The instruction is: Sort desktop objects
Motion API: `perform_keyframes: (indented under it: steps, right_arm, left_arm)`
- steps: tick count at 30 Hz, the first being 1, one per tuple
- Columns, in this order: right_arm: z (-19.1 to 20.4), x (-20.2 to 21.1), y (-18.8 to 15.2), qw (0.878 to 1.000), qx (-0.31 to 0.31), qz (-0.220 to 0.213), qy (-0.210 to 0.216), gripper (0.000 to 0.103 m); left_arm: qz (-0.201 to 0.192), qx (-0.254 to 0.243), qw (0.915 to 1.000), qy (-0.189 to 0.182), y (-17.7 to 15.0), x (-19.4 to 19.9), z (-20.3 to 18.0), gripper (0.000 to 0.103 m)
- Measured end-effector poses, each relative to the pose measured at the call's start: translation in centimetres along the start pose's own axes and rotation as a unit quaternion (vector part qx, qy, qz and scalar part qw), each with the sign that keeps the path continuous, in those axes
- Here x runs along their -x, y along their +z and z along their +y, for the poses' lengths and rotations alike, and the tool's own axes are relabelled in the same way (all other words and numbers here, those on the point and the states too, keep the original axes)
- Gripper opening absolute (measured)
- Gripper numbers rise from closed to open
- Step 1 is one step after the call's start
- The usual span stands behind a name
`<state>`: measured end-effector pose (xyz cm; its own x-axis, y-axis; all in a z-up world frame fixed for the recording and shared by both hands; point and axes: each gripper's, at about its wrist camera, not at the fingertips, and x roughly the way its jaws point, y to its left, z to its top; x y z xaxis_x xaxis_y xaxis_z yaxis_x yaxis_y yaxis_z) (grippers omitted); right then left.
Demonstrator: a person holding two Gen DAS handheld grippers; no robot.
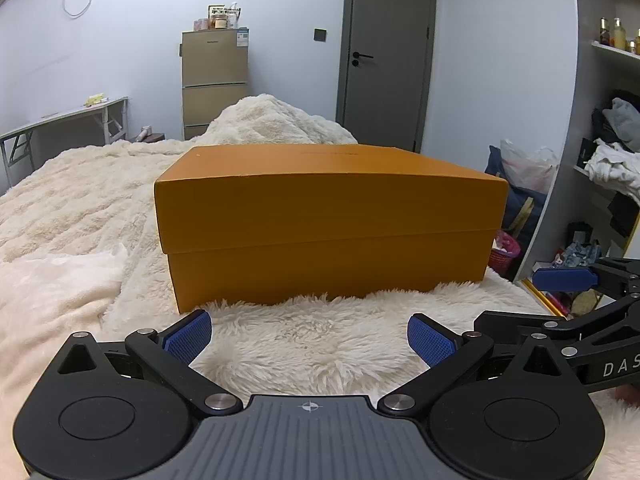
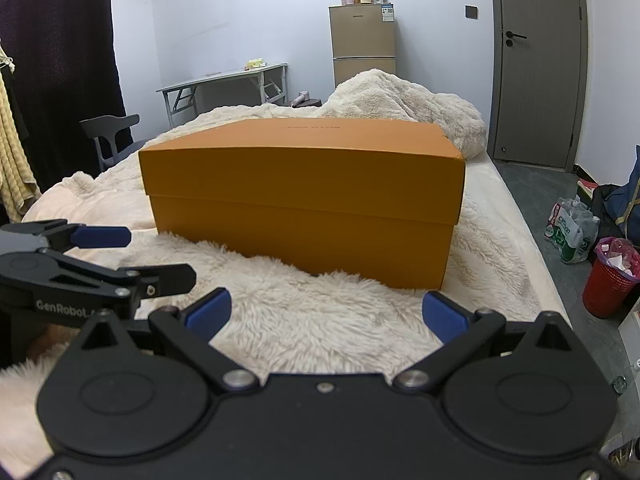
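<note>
An orange cardboard box with its lid on rests on a fluffy cream blanket over a bed. My left gripper hovers open just short of the box's near side, with nothing between its blue pads. The same box fills the middle of the right wrist view, where my right gripper is also open and empty, close to the box's front right corner. Each gripper shows in the other's view: the right one at the right edge, the left one at the left edge.
The bed edge drops to a grey floor on the right, where a red bin, a bottle pack and bags stand. Behind the bed are a folding table, a small fridge, a grey chair and a shut door.
</note>
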<state>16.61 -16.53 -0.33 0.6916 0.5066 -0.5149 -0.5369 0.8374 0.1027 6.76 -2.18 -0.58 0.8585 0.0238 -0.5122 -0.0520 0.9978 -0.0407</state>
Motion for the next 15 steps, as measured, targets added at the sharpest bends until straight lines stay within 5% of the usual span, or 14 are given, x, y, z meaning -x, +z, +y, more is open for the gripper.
perform_keyframes:
  steps: [15]
  right_arm:
    - [0.33, 0.09, -0.06, 1.000, 0.001, 0.001, 0.002, 0.103]
  left_arm:
    - [-0.002, -0.003, 1.0000, -0.003, -0.08, 0.06, -0.06, 0.103]
